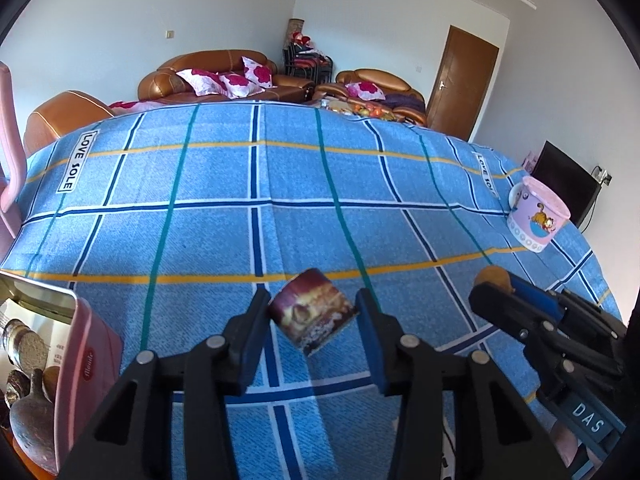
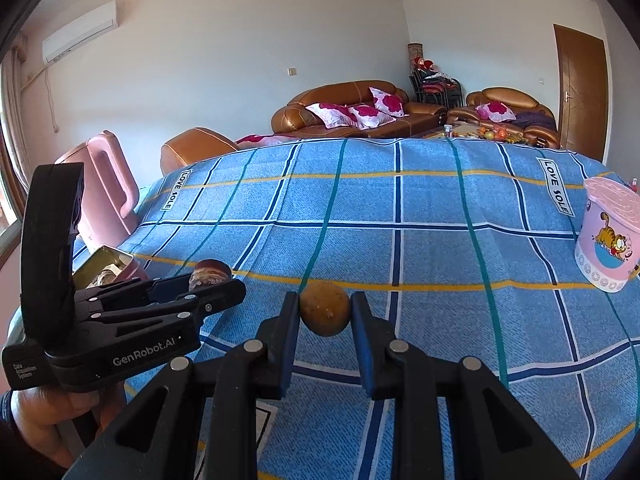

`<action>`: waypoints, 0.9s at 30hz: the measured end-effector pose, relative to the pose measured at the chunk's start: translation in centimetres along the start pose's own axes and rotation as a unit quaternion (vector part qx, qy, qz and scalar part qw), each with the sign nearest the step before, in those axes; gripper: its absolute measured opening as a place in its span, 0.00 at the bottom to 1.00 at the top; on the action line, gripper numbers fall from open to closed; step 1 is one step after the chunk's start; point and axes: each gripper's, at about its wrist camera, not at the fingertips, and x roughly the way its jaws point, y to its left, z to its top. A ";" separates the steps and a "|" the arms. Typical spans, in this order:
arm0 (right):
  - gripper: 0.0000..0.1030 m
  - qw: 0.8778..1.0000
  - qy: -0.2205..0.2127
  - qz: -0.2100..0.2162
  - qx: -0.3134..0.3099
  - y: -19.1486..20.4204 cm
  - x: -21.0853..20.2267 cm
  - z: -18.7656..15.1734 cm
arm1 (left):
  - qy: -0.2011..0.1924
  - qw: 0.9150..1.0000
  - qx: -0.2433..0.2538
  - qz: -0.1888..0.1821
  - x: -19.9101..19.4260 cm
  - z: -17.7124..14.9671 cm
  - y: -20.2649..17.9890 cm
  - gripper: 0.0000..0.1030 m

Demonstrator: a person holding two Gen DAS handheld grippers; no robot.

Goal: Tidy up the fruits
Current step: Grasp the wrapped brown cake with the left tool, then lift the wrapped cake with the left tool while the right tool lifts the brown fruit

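Observation:
A dark red, mottled fruit (image 1: 312,314) sits between the blue pads of my left gripper (image 1: 312,308), which is shut on it just above the blue checked tablecloth (image 1: 224,216). The right wrist view shows that same gripper (image 2: 212,284) from the side at the left, with the red fruit (image 2: 210,270) poking out above its fingers. My right gripper (image 2: 325,308) is shut on a round yellow-brown fruit (image 2: 325,314). In the left wrist view the right gripper (image 1: 494,280) shows at the right with the yellow-brown fruit (image 1: 492,276) at its tip.
An open pink tin (image 1: 92,356) holding several dark fruits stands at the near left, and its rim (image 2: 106,258) peeks out behind the left gripper. A pink cartoon cup (image 1: 536,216) (image 2: 608,236) stands at the right table edge. A pink chair (image 2: 108,184) is at the left.

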 end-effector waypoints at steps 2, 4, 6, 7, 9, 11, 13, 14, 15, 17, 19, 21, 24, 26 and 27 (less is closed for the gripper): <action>0.27 1.000 -0.005 0.002 -0.003 0.1 -0.2 -0.1 | -0.005 1.000 0.002 0.003 -0.2 0.0 -0.1 0.44; 0.27 1.000 -0.008 0.002 -0.006 0.2 -0.3 0.0 | -0.011 1.000 0.004 0.006 -0.4 0.0 -0.1 0.44; 0.27 1.000 -0.010 0.001 -0.009 0.3 -0.4 0.0 | -0.016 1.000 0.005 0.008 -0.5 0.0 -0.4 0.44; 0.27 1.000 -0.012 0.001 -0.009 0.3 -0.5 0.0 | -0.018 1.000 0.005 0.009 -0.6 0.0 -0.4 0.44; 0.27 1.000 -0.016 0.002 -0.011 0.4 -0.7 0.0 | -0.023 1.000 0.005 0.012 -0.7 0.0 -0.4 0.44; 0.27 1.000 -0.020 0.002 -0.013 0.5 -0.9 -0.1 | -0.028 0.999 0.006 0.013 -1.0 0.0 -0.3 0.44; 0.27 1.000 -0.025 0.003 -0.015 0.5 -1.1 -0.2 | -0.033 0.999 0.006 0.014 -1.2 -0.1 -0.3 0.44; 0.27 0.999 -0.028 0.003 -0.015 0.6 -1.2 -0.2 | -0.035 0.999 0.006 0.014 -1.3 -0.1 -0.3 0.44; 0.27 0.999 -0.030 0.004 -0.016 0.6 -1.3 -0.2 | -0.038 0.999 0.005 0.015 -1.4 -0.1 -0.3 0.44; 0.27 0.999 -0.034 0.005 -0.018 0.6 -1.4 -0.2 | -0.043 0.999 0.006 0.015 -1.5 -0.1 -0.4 0.44; 0.27 0.999 -0.038 0.005 -0.019 0.7 -1.5 -0.2 | -0.049 0.999 0.007 0.015 -1.8 -0.1 -0.4 0.44; 0.27 0.999 -0.042 0.005 -0.020 0.8 -1.7 -0.2 | -0.055 0.998 0.008 0.017 -2.0 -0.1 -0.5 0.44; 0.27 0.999 -0.047 0.005 -0.020 0.8 -1.9 -0.2 | -0.062 0.998 0.009 0.018 -2.2 -0.1 -0.5 0.44; 0.27 0.999 -0.049 0.005 -0.020 0.8 -2.1 -0.2 | -0.067 0.998 0.010 0.019 -2.4 -0.2 -0.6 0.44; 0.27 0.998 -0.051 0.005 -0.020 0.8 -2.1 -0.2 | -0.069 0.997 0.010 0.020 -2.5 -0.2 -0.6 0.44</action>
